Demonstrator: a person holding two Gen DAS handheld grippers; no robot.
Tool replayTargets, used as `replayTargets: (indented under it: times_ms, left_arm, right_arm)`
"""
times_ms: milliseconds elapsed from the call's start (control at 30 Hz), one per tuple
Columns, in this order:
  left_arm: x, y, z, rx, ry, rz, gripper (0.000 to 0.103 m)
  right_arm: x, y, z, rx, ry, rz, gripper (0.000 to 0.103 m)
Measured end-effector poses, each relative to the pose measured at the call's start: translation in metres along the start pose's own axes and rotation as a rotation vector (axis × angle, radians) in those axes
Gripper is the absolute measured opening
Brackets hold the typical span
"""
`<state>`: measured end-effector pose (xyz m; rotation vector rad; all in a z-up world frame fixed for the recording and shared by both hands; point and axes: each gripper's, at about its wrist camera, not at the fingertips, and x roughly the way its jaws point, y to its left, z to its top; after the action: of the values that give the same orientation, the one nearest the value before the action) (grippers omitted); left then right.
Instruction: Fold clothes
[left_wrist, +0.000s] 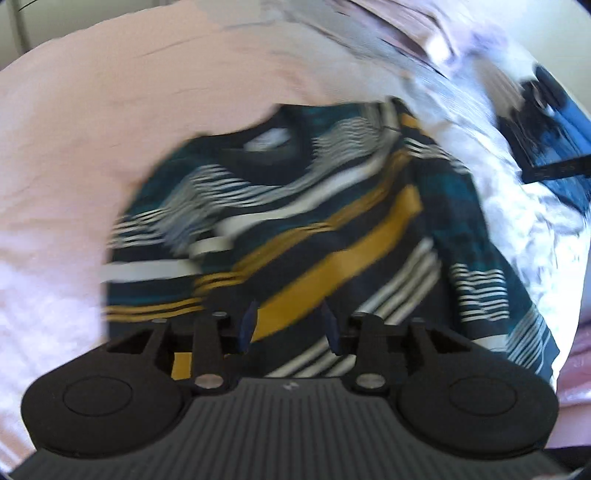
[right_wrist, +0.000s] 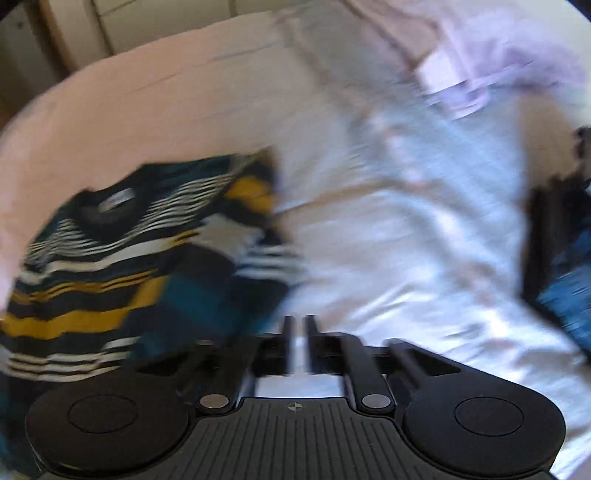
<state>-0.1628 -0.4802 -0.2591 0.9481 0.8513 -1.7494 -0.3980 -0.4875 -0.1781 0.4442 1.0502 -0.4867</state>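
A striped shirt in navy, teal, white and mustard lies partly folded on a pale pink bed sheet. My left gripper hovers over its lower part with the jaws open and nothing between them. In the right wrist view the shirt lies at the left. My right gripper is just right of the shirt's edge, over the sheet. Its fingers are nearly together with a thin gap and hold nothing. Both views are motion-blurred.
A dark blue and black item lies at the right edge of the bed; it also shows in the right wrist view. A lilac cloth lies at the far right. Wooden furniture stands beyond the bed.
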Motion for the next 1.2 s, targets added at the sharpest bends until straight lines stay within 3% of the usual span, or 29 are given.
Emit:
replayTargets:
  times_ms: [33,233,300,367,400,433,467,567,700,767,900,967,1000,1067,1167,1200]
  left_arm:
    - [0.005,-0.009,0.002,-0.001,0.006,-0.005,0.034]
    - [0.018,-0.020,-0.004,-0.021,0.061,0.038,0.035]
    - [0.017,-0.014,-0.008,-0.031,0.076,0.047,0.035]
    - [0.014,-0.010,-0.010,-0.027,0.083,0.065,0.035]
    - [0.013,-0.008,-0.011,-0.025,0.085,0.073,0.035]
    - [0.013,-0.007,-0.011,-0.023,0.084,0.076,0.036]
    - [0.012,-0.006,-0.011,-0.022,0.083,0.074,0.036]
    - [0.013,-0.012,-0.005,-0.002,0.078,0.057,0.036]
    - [0.019,-0.030,0.009,0.034,0.059,0.019,0.037]
    - [0.026,-0.041,0.018,0.047,0.050,0.004,0.037]
    - [0.042,-0.058,0.034,0.069,0.043,-0.016,0.038]
    - [0.048,-0.065,0.041,0.080,0.041,-0.019,0.038]
    - [0.051,-0.066,0.043,0.083,0.042,-0.016,0.038]
    - [0.053,-0.067,0.047,0.091,0.044,0.002,0.038]
    - [0.054,-0.054,0.047,0.083,0.054,0.044,0.041]
    - [0.054,-0.048,0.047,0.081,0.060,0.061,0.041]
  right_arm:
    - [0.003,0.012,-0.007,0.006,0.005,0.045,0.080]
    - [0.037,0.105,-0.059,-0.005,0.118,0.260,0.081]
    - [0.056,0.131,-0.072,-0.063,0.151,0.249,0.081]
    - [0.073,0.140,-0.081,-0.136,0.152,0.179,0.077]
    - [0.076,0.137,-0.082,-0.150,0.151,0.154,0.044]
    - [0.074,0.127,-0.081,-0.148,0.150,0.141,0.022]
    - [0.069,0.112,-0.077,-0.135,0.149,0.136,0.008]
    - [0.028,0.055,-0.060,-0.110,0.102,0.085,0.006]
    - [-0.036,-0.032,-0.019,-0.096,-0.009,-0.080,0.006]
    - [-0.056,-0.077,0.004,-0.102,-0.063,-0.214,0.006]
    - [-0.045,-0.152,0.031,-0.065,-0.072,-0.414,0.006]
    - [-0.024,-0.164,0.033,-0.093,-0.039,-0.466,0.010]
    - [-0.013,-0.169,0.034,-0.107,-0.021,-0.490,0.020]
    - [0.000,-0.165,0.033,-0.136,-0.023,-0.506,0.029]
    - [0.006,-0.142,0.029,-0.159,-0.063,-0.464,0.050]
    - [0.008,-0.135,0.027,-0.167,-0.073,-0.436,0.052]
